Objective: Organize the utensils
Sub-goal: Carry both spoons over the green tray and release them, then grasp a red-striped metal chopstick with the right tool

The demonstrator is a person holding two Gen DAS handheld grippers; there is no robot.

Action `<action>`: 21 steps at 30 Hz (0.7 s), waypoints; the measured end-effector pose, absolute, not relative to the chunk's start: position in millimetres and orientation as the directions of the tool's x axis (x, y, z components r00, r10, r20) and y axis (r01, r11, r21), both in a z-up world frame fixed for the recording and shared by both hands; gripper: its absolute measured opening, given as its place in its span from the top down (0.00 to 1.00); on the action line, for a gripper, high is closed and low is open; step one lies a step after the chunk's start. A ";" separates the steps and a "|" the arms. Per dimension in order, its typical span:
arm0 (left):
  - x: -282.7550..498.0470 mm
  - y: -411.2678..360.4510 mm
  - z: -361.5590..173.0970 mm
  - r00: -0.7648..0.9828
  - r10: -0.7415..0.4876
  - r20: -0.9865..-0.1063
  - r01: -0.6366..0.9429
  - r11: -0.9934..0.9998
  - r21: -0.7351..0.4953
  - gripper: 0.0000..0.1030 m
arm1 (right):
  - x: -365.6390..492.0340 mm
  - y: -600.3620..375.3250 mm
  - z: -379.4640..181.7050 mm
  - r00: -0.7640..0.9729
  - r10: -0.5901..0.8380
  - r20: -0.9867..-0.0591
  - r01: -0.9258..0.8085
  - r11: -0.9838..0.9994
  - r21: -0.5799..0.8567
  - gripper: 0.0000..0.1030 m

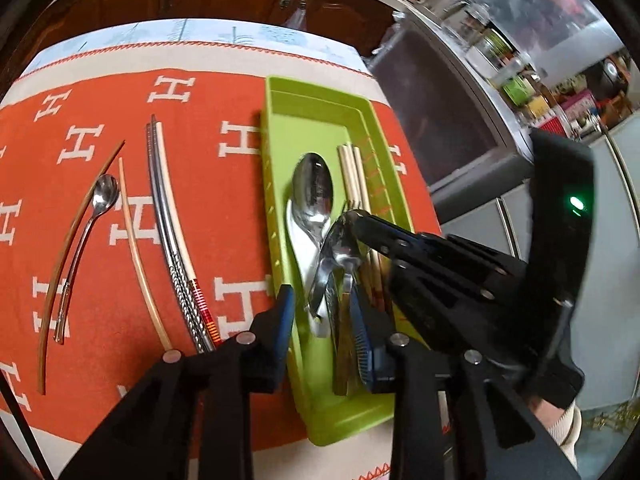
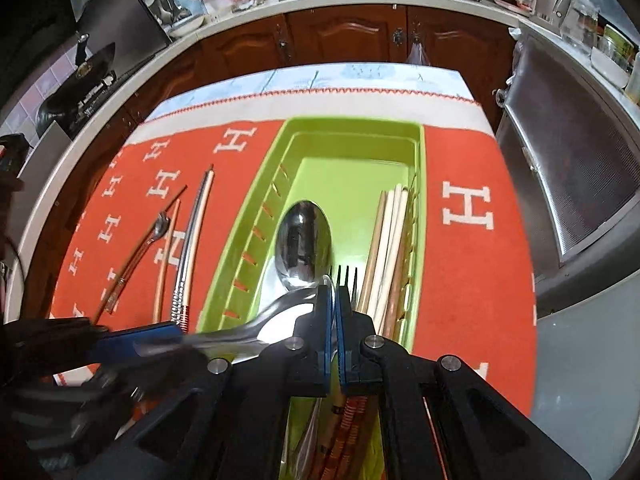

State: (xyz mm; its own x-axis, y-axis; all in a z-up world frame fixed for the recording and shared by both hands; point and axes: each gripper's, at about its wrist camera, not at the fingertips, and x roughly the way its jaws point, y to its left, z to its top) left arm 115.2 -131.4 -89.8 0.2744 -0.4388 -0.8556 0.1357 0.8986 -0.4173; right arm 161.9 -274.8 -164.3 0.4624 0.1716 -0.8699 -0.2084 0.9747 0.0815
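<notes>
Right wrist: right gripper pinching spoon over green tray; left gripper spread.

Both claws tilt steeply downward, side by side. The left claw stands partly open; the right claw has its blue pads pressed together.
</notes>
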 end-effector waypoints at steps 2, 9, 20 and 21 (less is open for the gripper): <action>112.0 -133.3 -87.8 0.264 -0.458 -0.849 0.156 0.889 -0.431 0.74 | 161.5 -276.5 -164.8 0.457 0.170 -0.873 -0.202 0.976 0.085 0.99; 102.2 -124.0 -82.5 0.281 -0.448 -0.849 0.149 0.894 -0.423 0.74 | 159.0 -286.3 -162.1 0.457 0.183 -0.870 -0.155 0.980 0.124 0.96; 101.9 -76.3 -79.6 0.329 -0.375 -0.867 0.059 0.924 -0.377 0.69 | 138.7 -288.2 -148.0 0.463 0.192 -0.865 -0.155 0.979 0.135 0.93; 102.2 -71.6 -79.8 0.330 -0.370 -0.868 0.050 0.926 -0.375 0.67 | 136.7 -286.8 -147.3 0.462 0.194 -0.865 -0.156 0.978 0.136 0.93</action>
